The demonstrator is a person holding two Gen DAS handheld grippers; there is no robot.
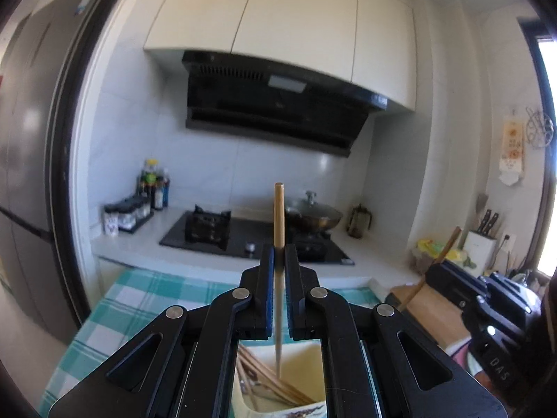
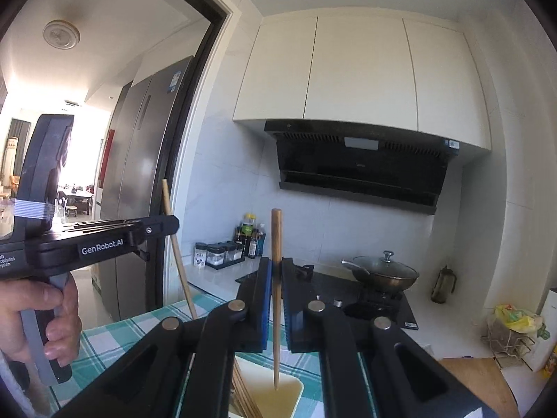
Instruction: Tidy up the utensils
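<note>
Clearly each gripper, left gripper (image 1: 278,254) and right gripper (image 2: 276,268), is clamped mid-shaft on a light, stiff, slippery chopstick (image 1: 279,216) above the near cream holder (image 2: 275,393).

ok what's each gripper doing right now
left gripper: shut on a light chopstick.
right gripper: shut on a darker chopstick.

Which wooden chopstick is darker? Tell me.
The brown wooden chopstick in the right tool; the left tool holds a paler one.
</note>
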